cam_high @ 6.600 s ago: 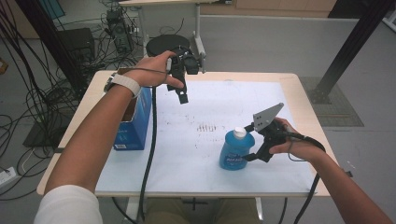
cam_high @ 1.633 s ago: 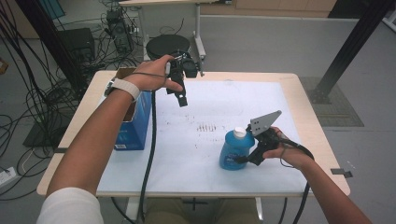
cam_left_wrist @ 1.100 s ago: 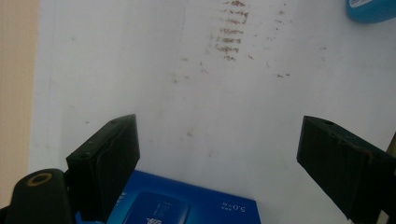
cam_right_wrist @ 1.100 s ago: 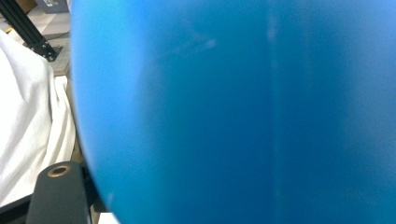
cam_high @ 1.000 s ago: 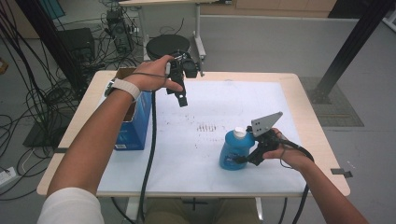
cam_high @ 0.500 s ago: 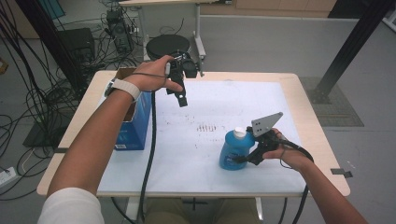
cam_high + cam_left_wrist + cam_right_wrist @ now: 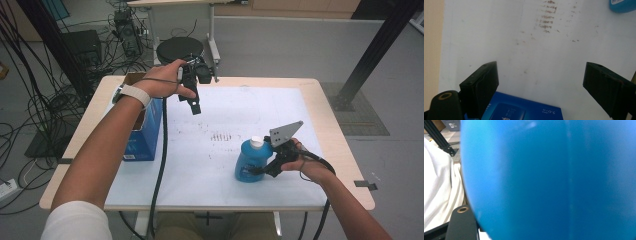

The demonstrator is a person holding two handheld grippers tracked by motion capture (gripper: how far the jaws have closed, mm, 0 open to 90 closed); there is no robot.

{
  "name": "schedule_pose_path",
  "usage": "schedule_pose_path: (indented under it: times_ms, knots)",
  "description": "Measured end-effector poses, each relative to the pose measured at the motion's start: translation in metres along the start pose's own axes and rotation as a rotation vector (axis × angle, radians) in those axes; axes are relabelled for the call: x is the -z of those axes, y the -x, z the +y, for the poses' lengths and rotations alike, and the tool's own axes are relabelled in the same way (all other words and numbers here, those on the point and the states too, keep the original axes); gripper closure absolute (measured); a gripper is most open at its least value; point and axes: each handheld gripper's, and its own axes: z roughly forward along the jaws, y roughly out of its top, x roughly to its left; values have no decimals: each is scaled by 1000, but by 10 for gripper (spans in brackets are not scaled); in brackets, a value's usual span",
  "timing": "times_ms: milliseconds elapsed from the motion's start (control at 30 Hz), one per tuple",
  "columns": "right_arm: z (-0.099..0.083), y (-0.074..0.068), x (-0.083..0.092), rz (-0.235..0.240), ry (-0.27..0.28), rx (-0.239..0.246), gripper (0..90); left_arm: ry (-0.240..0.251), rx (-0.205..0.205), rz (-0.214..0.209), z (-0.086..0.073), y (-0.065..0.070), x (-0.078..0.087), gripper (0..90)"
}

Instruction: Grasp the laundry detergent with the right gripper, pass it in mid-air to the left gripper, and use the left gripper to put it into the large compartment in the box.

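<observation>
A blue bottle [image 7: 252, 161] with a white cap stands upright on the white sheet at the front right. My right gripper [image 7: 263, 170] reaches it from the right, low on its body. Its jaws have just been closing with the bottle between them and now press on it. The bottle's blue wall [image 7: 549, 180] sits right against the lens in the right gripper view. My left gripper [image 7: 196, 106] hangs in the air over the table's far left, open with nothing between its jaws [image 7: 541, 82]. Below it lies a blue box [image 7: 524, 110].
The blue box [image 7: 147, 132] stands at the table's left edge beside an open cardboard carton. Brown smudges [image 7: 225, 136] mark the middle of the white sheet [image 7: 225, 180]. A black stool and tangled cables lie on the floor beyond the table.
Since the earliest frame my right hand has sunk and settled lower against the bottle's side. Over the last second nothing has visibly moved.
</observation>
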Motion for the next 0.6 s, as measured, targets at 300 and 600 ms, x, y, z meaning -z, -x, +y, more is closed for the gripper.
schedule_pose_path:
  times_ms: [300, 600]
  knots:
    - [-1, 0, -1, 0, 10, 5, 270, 1, 1, 2, 0, 0, 0, 136]
    - [-3, 0, -2, 2, 31, -5, 286, 0, -1, 1, 1, 0, 0, 136]
